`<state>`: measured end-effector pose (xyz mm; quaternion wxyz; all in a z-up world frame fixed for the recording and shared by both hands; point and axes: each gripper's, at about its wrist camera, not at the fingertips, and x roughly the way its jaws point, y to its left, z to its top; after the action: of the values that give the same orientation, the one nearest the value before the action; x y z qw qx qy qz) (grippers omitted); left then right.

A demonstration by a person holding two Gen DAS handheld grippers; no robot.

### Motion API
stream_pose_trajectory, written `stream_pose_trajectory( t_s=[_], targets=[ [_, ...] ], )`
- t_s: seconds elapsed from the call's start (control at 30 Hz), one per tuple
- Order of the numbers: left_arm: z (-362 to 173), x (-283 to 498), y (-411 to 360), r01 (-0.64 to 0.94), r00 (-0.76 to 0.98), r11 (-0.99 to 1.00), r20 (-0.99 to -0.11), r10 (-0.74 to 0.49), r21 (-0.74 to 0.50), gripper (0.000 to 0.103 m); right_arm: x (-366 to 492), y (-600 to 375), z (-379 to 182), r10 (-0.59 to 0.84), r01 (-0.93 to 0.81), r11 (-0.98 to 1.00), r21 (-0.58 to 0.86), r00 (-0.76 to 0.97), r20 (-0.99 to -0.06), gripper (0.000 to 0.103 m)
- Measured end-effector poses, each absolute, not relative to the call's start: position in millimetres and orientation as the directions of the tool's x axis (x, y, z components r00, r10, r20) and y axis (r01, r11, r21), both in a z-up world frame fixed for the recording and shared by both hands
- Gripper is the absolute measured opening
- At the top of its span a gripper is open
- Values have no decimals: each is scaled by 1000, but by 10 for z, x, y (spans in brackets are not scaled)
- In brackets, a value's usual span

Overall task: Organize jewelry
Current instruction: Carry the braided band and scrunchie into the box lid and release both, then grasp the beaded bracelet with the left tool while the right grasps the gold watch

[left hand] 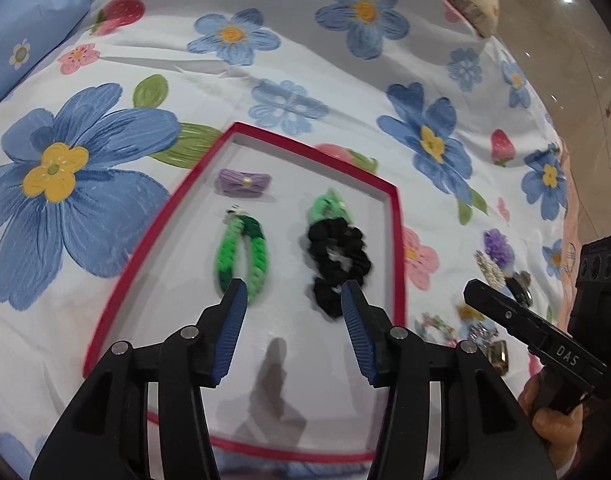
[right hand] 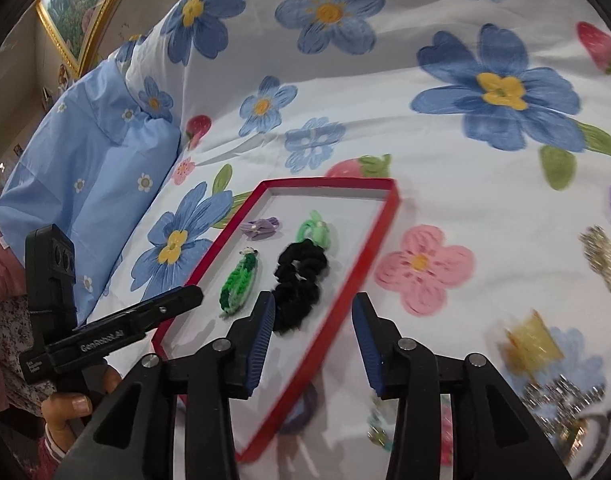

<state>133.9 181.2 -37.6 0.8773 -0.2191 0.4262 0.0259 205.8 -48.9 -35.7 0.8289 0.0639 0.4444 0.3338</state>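
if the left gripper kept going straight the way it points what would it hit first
Probably the bare white floor of the red tray, between the green bracelet and the black scrunchie. The left gripper is open and empty, angled down at that gap. Depth is hard to judge through the fisheye.

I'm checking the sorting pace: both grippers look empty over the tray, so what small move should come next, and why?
Probably swing the right gripper toward the loose pieces on the bedspread, such as the yellow clip. Four hair ties, including the black scrunchie, already lie in the red tray, and nothing sits between either gripper's fingers.
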Motion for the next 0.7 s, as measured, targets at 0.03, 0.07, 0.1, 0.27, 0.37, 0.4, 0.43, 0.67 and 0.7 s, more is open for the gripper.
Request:
stream_pose_trajectory(
  t_s=[0.03, 0.07, 0.1, 0.27, 0.37, 0.4, 0.43, 0.67, 0.7],
  targets=[
    [-357, 1317, 1779, -227, 636, 903, -758, -145, -364, 48, 2041, -553, -350, 608, -490, 772, 404, 388, -693, 43],
    [-337, 1295, 1734, -220, 637, 904, -756, -151, -366, 49, 2017, -625, -340, 605, -483, 777, 404, 395, -691, 44],
    [-316, 1272, 1685, -212, 638, 905, -754, -157, -368, 52, 1987, -723, -328, 599, -472, 784, 403, 406, -690, 44],
    [-238, 1201, 1448, -168, 639, 914, -747, -184, -370, 53, 1865, -1109, -282, 578, -425, 809, 407, 446, -684, 45],
    [-204, 1184, 1277, -133, 632, 920, -747, -207, -368, 53, 1781, -1349, -270, 558, -396, 826, 402, 472, -683, 46],
    [-191, 1178, 1212, -120, 630, 923, -747, -213, -365, 53, 1752, -1422, -271, 554, -386, 829, 404, 478, -681, 47],
    [-182, 1168, 1162, -110, 628, 925, -747, -218, -363, 53, 1723, -1498, -273, 549, -376, 834, 404, 485, -681, 47],
    [-142, 1141, 771, -32, 605, 940, -755, -253, -340, 53, 1563, -1926, -296, 510, -317, 860, 400, 522, -684, 47],
    [-143, 1138, 735, -25, 602, 940, -756, -257, -339, 53, 1536, -1988, -299, 504, -308, 864, 399, 528, -684, 47]
  ],
)
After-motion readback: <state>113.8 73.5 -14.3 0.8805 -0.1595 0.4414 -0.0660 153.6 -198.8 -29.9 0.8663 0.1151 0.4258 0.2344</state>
